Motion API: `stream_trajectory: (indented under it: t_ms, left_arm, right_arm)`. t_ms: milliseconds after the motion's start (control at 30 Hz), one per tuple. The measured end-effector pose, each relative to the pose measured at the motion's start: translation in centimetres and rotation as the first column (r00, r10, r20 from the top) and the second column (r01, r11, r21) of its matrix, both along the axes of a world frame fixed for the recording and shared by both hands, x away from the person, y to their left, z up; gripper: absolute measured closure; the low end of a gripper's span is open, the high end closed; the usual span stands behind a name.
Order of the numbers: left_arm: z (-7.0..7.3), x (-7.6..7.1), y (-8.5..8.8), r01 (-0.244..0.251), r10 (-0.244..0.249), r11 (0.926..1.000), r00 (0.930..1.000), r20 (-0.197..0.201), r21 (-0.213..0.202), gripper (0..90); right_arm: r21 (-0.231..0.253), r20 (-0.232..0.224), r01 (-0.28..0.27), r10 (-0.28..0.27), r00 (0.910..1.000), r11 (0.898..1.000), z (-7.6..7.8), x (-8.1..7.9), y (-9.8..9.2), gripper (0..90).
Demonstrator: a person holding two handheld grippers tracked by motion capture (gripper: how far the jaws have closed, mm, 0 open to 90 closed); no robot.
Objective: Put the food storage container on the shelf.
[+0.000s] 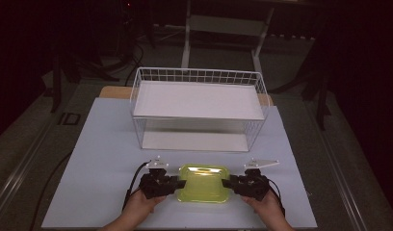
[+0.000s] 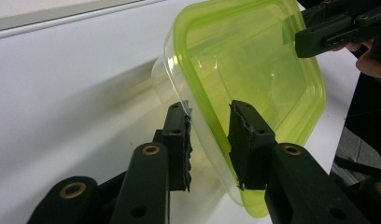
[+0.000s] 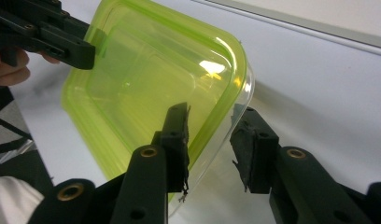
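A clear food container with a yellow-green lid [image 1: 204,183] lies flat on the white table top [image 1: 103,159] near its front edge. My left gripper [image 1: 181,183] holds the container's left rim and my right gripper [image 1: 227,183] holds its right rim. In the left gripper view the container [image 2: 254,70] has its rim clamped between my left gripper's [image 2: 209,135] two pads, one on the lid and one on the clear wall. In the right gripper view my right gripper [image 3: 209,135] likewise straddles the container's [image 3: 146,84] edge, pads against lid and wall.
A white wire basket [image 1: 137,91] with a flat white shelf inside stands behind the container at the middle of the table. Black cables trail from both grippers toward the front edge. Dark floor surrounds the table.
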State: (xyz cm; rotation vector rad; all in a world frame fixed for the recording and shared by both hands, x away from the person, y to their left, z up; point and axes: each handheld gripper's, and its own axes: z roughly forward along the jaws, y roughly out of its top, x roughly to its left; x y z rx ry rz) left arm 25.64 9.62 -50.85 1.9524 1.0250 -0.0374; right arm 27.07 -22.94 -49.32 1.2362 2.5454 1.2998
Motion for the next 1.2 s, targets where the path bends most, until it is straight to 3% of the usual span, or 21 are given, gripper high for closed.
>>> stream_trajectory:
  t_ms: [200, 267, 500, 633, 733, 933, 1200]
  left_arm:
    - [0.1, -0.4, 0.0, -0.004, 0.004, 1.0000, 0.9999, 0.010, 0.006, 72.3]
    - [0.3, -0.7, -0.1, 0.007, -0.008, 0.9997, 0.9997, 0.023, 0.025, 72.4]
    - [0.7, -1.1, 0.3, 0.003, -0.002, 0.9999, 1.0000, -0.005, 0.010, 76.7]
    - [1.0, -1.2, 0.5, -0.019, 0.019, 0.9998, 0.9997, 0.018, 0.008, 81.0]
    - [1.6, -1.1, 0.7, -0.018, 0.018, 0.9998, 0.9994, 0.030, -0.003, 81.1]
    - [3.1, -0.3, 1.0, -0.035, 0.037, 0.9991, 0.9971, 0.067, -0.023, 81.1]
    - [5.3, 1.5, 1.6, -0.074, 0.078, 0.9967, 0.9888, 0.128, -0.033, 81.2]
  right_arm:
    - [-0.018, -0.001, 0.002, -0.002, 1.0000, 1.000, 0.3, -0.6, 0.2, 68.5]
    - [-0.029, 0.009, 0.004, -0.003, 1.0000, 1.000, 0.5, -0.9, 0.4, 69.3]
    - [-0.033, 0.007, 0.033, -0.033, 0.9994, 0.999, 0.8, -1.3, 0.6, 74.0]
    - [-0.044, 0.023, 0.046, -0.045, 0.9987, 0.998, 1.1, -1.3, 0.9, 77.0]
    - [-0.026, 0.015, 0.047, -0.046, 0.9988, 0.999, 1.4, -1.1, 0.8, 77.2]
    - [-0.018, 0.087, 0.061, -0.059, 0.9945, 0.998, 3.8, -0.9, 1.2, 79.0]
    - [-0.014, 0.157, 0.086, -0.083, 0.9842, 0.996, 6.4, 0.7, 2.0, 79.1]
